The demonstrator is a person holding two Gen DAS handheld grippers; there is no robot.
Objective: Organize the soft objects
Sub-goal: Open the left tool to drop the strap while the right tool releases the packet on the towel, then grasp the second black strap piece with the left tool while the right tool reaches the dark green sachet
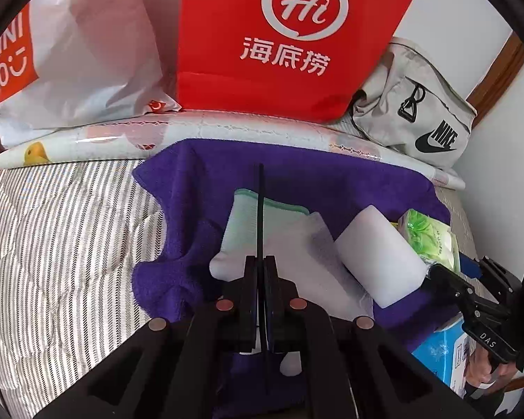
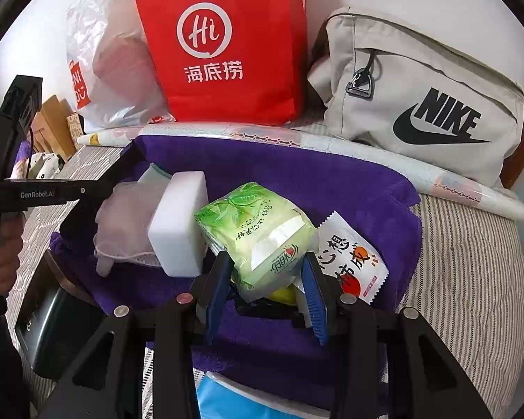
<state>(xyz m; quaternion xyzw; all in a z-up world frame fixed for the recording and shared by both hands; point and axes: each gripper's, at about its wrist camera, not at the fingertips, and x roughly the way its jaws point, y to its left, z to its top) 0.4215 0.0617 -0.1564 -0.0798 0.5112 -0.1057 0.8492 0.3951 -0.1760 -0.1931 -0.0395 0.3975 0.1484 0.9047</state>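
Left wrist view shows the left claw (image 1: 261, 269) clenched, its two fingers pressed together above a folded white cloth (image 1: 290, 251) that lies on a purple towel (image 1: 297, 174) spread over a striped bed (image 1: 52, 244). A white sponge block (image 1: 377, 262) leans beside the cloth. Right wrist view shows the right claw (image 2: 267, 276) with its blue-padded fingers (image 2: 216, 289) parted around a green tissue pack (image 2: 258, 234) on the same towel; whether they press it, I cannot tell. A white snack packet (image 2: 356, 262) lies just beside the pack. Behind stand a red paper bag (image 2: 227, 42) and a grey Nike bag (image 2: 419, 97).

left claw (image 1: 261, 265) closed, white sponge (image 1: 379, 262) on purple towel (image 1: 297, 178)
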